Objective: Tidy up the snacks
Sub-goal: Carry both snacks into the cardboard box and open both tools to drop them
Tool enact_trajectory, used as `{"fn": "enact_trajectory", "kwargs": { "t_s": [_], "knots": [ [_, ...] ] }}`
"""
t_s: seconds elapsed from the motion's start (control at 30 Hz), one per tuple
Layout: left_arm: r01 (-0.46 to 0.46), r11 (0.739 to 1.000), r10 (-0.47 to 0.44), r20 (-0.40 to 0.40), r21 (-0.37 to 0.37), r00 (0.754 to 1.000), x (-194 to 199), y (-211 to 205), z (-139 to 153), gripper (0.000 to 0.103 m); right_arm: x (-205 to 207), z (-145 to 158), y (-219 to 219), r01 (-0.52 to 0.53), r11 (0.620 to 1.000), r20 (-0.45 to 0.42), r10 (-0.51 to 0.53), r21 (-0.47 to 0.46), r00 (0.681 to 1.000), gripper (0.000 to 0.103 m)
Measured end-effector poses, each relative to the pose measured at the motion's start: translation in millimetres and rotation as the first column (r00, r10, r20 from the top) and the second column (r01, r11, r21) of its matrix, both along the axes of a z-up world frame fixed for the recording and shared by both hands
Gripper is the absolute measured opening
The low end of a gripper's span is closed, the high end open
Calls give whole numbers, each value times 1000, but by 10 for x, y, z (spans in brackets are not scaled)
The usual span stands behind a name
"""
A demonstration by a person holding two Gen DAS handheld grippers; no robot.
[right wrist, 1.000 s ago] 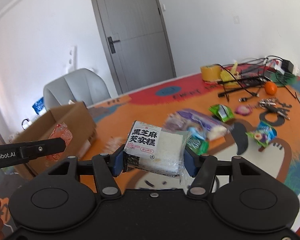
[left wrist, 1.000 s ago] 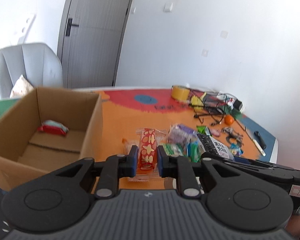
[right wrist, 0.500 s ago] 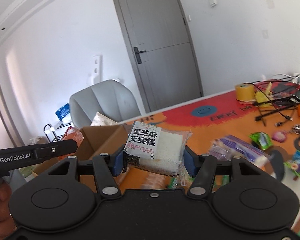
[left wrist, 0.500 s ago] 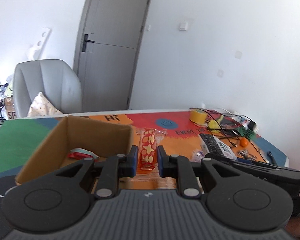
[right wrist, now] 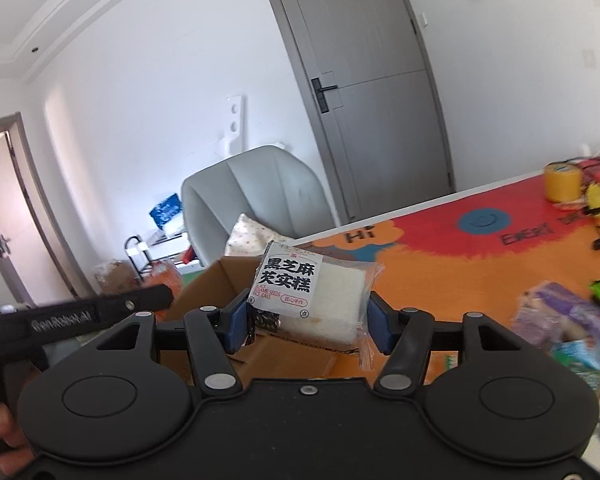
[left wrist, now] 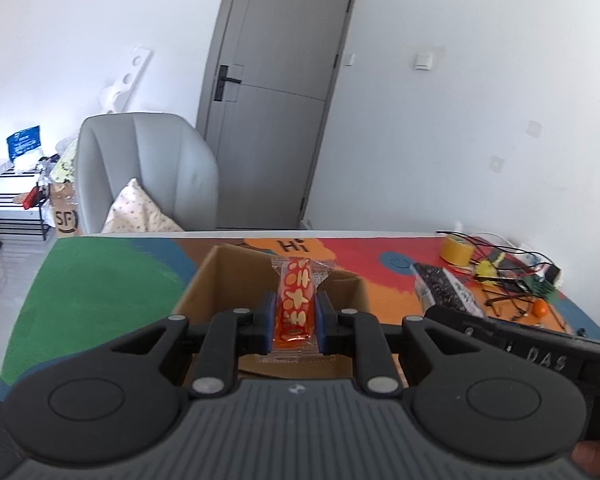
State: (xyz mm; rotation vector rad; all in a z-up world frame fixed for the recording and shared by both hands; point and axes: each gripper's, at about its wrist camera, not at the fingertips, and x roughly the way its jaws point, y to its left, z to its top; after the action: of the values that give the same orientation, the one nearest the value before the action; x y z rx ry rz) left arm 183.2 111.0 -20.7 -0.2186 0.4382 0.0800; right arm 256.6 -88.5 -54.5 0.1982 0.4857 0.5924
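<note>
My left gripper (left wrist: pixel 294 322) is shut on a red snack bar with yellow shapes (left wrist: pixel 295 304) and holds it above the open cardboard box (left wrist: pixel 204 280). My right gripper (right wrist: pixel 306 326) is shut on a white black-sesame rice cake pack (right wrist: pixel 312 296), held above the near right side of the same box (right wrist: pixel 208 284). That pack also shows at the right in the left wrist view (left wrist: pixel 446 290). The left gripper's body (right wrist: pixel 96 312) shows at the left of the right wrist view. The box's inside is mostly hidden.
Loose snack packs (right wrist: pixel 568 320) lie on the colourful table (right wrist: pixel 480 248) to the right of the box. A yellow tape roll (left wrist: pixel 456 250), cables and an orange (left wrist: pixel 540 309) sit at the far right. A grey chair with a cushion (left wrist: pixel 144 176) stands behind the table.
Both grippers have moved left with their snacks, from over the snack pile to over the cardboard box. The grips have not changed.
</note>
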Motion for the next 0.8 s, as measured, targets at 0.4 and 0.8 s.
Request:
{"fn": "enact_trajectory", "kwargs": {
  "t_s": [0.4,0.8],
  "knots": [
    [-59,998,57,-52,-31,997,64,279,-20,23,116,75,396,-61,998,-19,61,10,998,58],
    [-130,991,129,-45,-23,991,-110,300,31,82,76,128,360,-62,996,-26,64,66,998,87]
  ]
}}
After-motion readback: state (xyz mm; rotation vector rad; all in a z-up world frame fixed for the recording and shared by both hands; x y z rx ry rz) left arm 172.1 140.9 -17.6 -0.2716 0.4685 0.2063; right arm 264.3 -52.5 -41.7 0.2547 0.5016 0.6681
